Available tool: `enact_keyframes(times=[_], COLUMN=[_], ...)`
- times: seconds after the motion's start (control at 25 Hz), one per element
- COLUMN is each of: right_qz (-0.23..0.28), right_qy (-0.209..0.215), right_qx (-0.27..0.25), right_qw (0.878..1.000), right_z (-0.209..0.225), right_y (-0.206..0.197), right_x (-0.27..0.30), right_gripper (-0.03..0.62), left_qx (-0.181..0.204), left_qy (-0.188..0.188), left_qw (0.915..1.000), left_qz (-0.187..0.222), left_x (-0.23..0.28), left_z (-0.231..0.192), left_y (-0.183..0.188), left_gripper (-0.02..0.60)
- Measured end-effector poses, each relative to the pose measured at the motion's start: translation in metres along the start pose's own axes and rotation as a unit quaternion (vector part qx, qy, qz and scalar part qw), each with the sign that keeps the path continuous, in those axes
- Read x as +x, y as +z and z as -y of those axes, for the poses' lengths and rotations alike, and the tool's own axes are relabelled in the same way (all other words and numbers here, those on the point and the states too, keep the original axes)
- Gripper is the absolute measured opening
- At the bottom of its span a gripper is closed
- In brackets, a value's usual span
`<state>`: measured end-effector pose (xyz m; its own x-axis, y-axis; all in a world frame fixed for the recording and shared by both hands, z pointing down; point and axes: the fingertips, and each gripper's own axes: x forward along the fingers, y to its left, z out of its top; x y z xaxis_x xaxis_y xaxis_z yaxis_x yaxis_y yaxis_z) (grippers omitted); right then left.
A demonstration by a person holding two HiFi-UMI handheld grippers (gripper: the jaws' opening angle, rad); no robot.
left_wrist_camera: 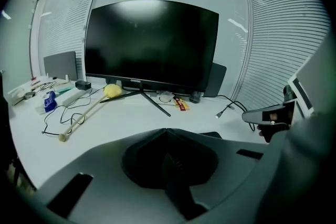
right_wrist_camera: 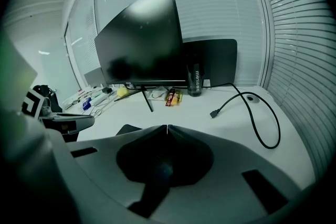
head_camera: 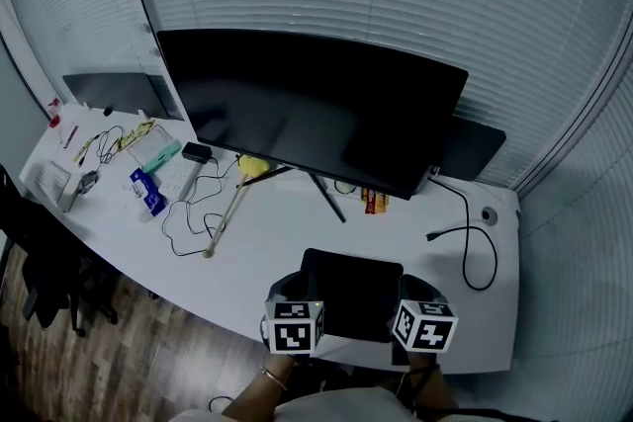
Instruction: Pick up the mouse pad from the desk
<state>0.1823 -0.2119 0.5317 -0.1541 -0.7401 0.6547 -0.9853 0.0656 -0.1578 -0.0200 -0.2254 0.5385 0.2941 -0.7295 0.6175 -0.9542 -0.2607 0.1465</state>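
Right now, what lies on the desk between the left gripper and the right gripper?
The black mouse pad lies between the left gripper and right gripper, seen in the head view.

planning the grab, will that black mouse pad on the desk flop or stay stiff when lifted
The mouse pad looks thin and lies flat on the desk, so it will probably droop if lifted by one edge. It is likely light. No raised edge shows, so it may slide before anything gets under it.
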Motion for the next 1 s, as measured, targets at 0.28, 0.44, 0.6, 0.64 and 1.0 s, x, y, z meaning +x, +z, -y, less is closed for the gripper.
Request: enact_keyframes(times=[0.28,0.44,0.6,0.64,1.0], right_qz=[-0.029,-0.049,-0.063,-0.065,-0.064], right_qy=[-0.008,-0.014,-0.018,-0.019,-0.025], right_qx=[0.005,0.011,0.017,0.018,0.025], right_qw=[1.0,0.999,0.998,0.998,0.997], right_z=[0.002,0.006,0.007,0.007,0.008], right_y=[-0.023,-0.041,-0.055,-0.057,-0.061], right_x=[0.007,0.011,0.013,0.013,0.01], right_gripper=[0.034,0.034,0.034,0.034,0.034], left_qx=[-0.001,-0.009,-0.006,-0.006,-0.01], left_qy=[-0.005,-0.009,-0.007,-0.008,-0.007], left_qw=[0.9996,0.9985,0.9984,0.9983,0.9982], left_qz=[-0.028,-0.054,-0.056,-0.058,-0.059], left_x=[0.009,0.013,0.016,0.016,0.014], left_z=[-0.003,-0.004,-0.006,-0.006,-0.009], left_y=[-0.023,-0.044,-0.053,-0.054,-0.056], left_gripper=[0.017,0.017,0.017,0.017,0.017])
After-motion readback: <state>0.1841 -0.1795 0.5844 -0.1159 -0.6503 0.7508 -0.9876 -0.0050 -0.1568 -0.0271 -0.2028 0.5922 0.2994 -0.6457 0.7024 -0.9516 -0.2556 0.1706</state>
